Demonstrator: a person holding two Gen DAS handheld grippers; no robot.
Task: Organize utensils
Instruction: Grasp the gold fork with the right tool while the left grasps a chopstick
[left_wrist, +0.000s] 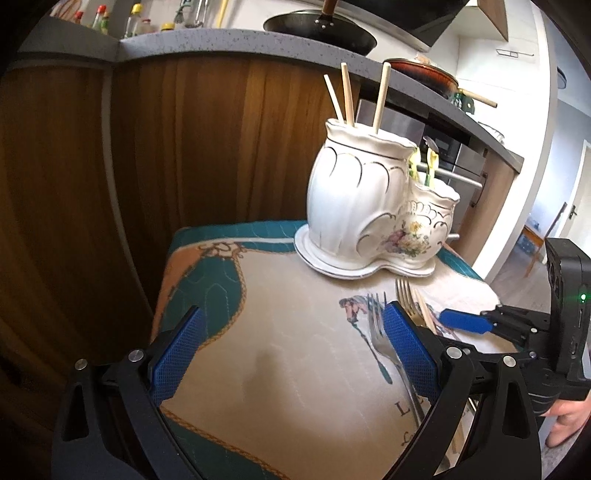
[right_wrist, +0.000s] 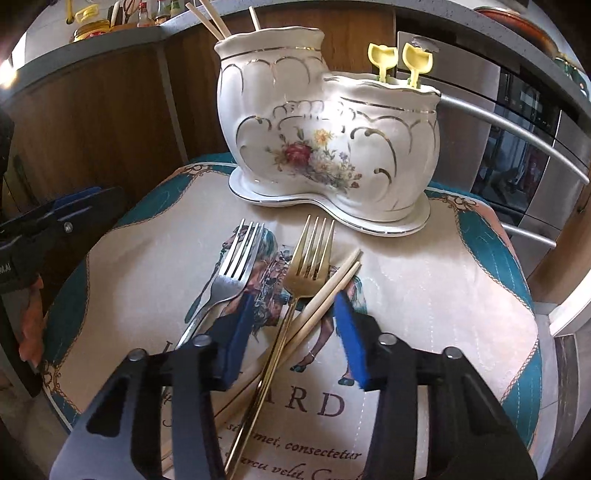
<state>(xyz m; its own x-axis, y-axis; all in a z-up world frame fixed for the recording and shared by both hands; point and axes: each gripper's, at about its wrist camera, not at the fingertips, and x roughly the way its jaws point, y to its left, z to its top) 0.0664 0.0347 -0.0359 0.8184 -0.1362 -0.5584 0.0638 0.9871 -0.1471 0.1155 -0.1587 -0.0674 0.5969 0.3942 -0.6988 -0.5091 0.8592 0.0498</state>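
Observation:
A white ceramic holder (right_wrist: 325, 147) with two compartments stands at the back of the mat (right_wrist: 424, 280); it also shows in the left wrist view (left_wrist: 373, 206). Its tall part holds three chopsticks (left_wrist: 347, 96), its low part two yellow-topped utensils (right_wrist: 400, 61). A silver fork (right_wrist: 236, 266), a gold fork (right_wrist: 306, 266) and two chopsticks (right_wrist: 332, 291) lie on the mat. My right gripper (right_wrist: 295, 306) is open, low over the gold fork and chopsticks. My left gripper (left_wrist: 291, 328) is open and empty, left of the silver fork (left_wrist: 380, 332).
A wooden cabinet front (left_wrist: 184, 147) and grey counter (left_wrist: 221, 40) with a wok (left_wrist: 321, 33) and bottles rise behind the mat. An oven (right_wrist: 524, 147) with a metal handle stands at the right. The mat's edges drop off at the sides.

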